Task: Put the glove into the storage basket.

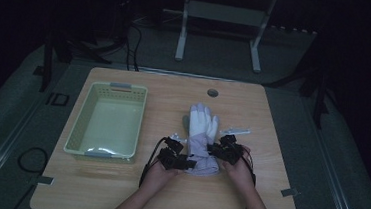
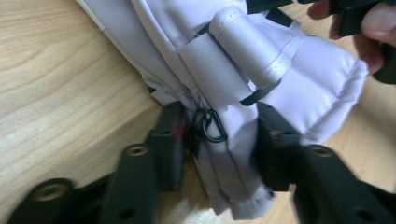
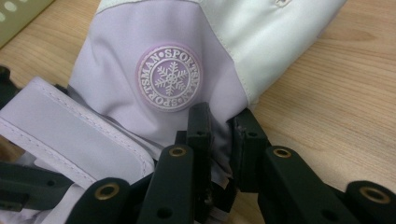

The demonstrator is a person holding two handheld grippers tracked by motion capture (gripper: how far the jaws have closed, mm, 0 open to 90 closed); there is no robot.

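Both grippers are clamped on the cuff end of a ski glove (image 1: 202,138) right now. The left gripper (image 2: 219,135) has its jaws pinched in on a bunched fold of the lavender cuff fabric, with a small black D-ring (image 2: 211,126) sitting right between the pads, and a rolled grey strap (image 2: 250,44) lying across the cuff just beyond it. The right gripper (image 3: 219,135) is nearly shut, squeezing a thin edge of the cuff on the glove's other side, just below a round snowflake badge (image 3: 169,77) that reads SPORTSMAN. In the high view the left gripper (image 1: 173,153) and right gripper (image 1: 226,150) sit on either side of the cuff at the near end of the glove, with a hand behind each one. The glove lies flat on the wooden table (image 1: 116,189), roughly centre, white fingers pointing to the far side and the lavender cuff toward the person. A pale green plastic basket (image 1: 73,136) sits well to the left of the glove, and a small whitish object (image 1: 236,131), too small to make out, lies just right of the glove's fingers.
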